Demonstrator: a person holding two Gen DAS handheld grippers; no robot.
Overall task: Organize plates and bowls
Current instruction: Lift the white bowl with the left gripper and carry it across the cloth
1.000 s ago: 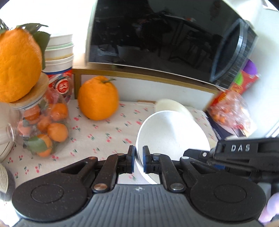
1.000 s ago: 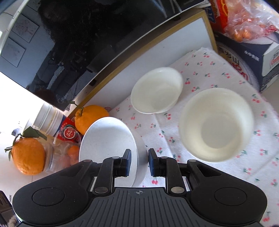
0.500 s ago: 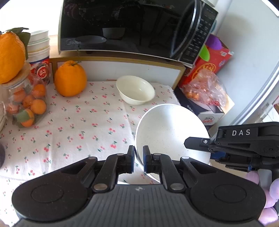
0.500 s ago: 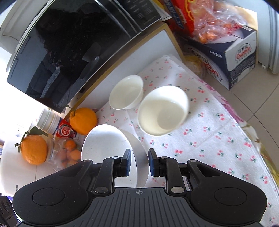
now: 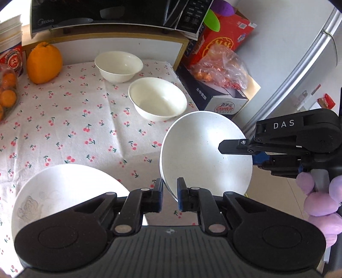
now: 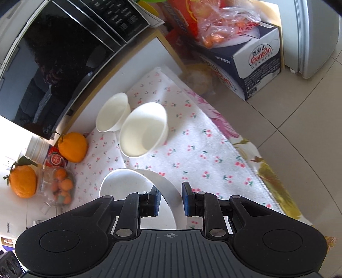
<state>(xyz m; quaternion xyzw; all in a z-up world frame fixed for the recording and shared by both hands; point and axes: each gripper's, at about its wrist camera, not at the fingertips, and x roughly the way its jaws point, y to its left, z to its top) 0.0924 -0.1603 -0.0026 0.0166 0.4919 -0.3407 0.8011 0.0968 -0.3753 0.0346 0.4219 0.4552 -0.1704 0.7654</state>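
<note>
My left gripper [image 5: 170,195] is shut on the rim of a white speckled plate [image 5: 205,156] and holds it tilted on edge above the table's right side. My right gripper [image 6: 171,201] is also clamped on that plate's rim [image 6: 168,192]; in the left wrist view its finger [image 5: 233,146] lies against the plate's face. Two white bowls stand on the cherry-print cloth [image 5: 64,119]: a small one [image 5: 118,66] at the back and a larger one [image 5: 158,101] in front of it. A white patterned bowl [image 5: 59,192] sits by my left gripper.
A black microwave [image 5: 111,12] sits on a shelf at the back. A large orange [image 5: 43,62] and a bag of small oranges [image 5: 7,94] are at the left. Cardboard boxes [image 5: 220,100] with a fruit bag stand on the floor, right of the table.
Both grippers have pulled back and up with the plate. The view has widened; the larger bowl and the patterned bowl have come into the left wrist view.
</note>
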